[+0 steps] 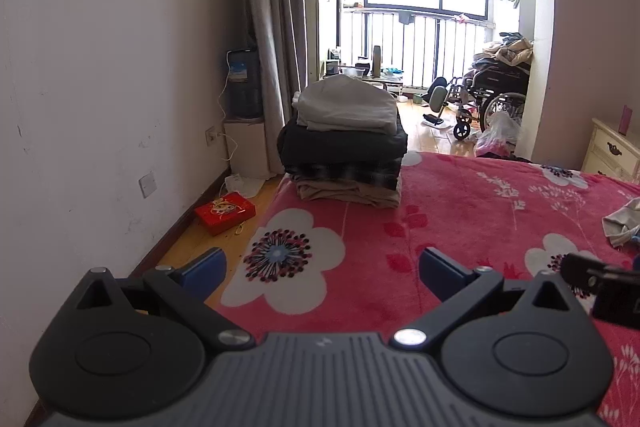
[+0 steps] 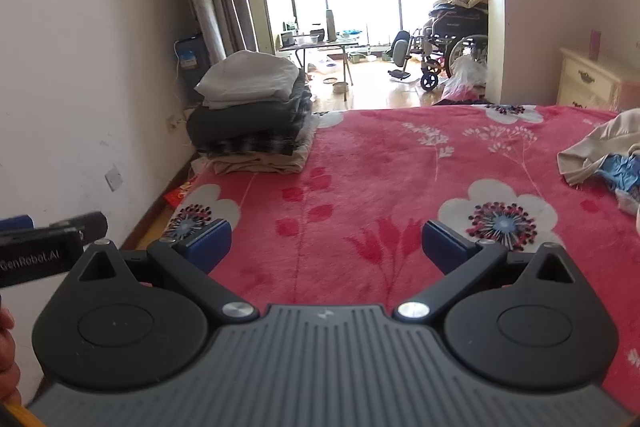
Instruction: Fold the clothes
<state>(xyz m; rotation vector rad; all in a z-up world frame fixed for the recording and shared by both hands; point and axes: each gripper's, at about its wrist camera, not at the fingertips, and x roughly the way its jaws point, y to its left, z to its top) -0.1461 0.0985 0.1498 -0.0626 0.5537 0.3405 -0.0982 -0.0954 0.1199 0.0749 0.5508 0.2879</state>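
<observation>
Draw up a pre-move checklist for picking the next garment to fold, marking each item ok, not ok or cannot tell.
1. Left gripper open and holding nothing: ok.
2. Right gripper open and holding nothing: ok.
3. Unfolded clothes lie within view at the right of the bed: ok.
4. Bare blanket between the grippers and the folded stack for folding: ok.
5. Folded stack sits steady near the bed's far left corner: cannot tell; it looks level, but close to the edge.
6. The two grippers keep apart from each other: ok; the left one shows only at the right view's left edge.
</observation>
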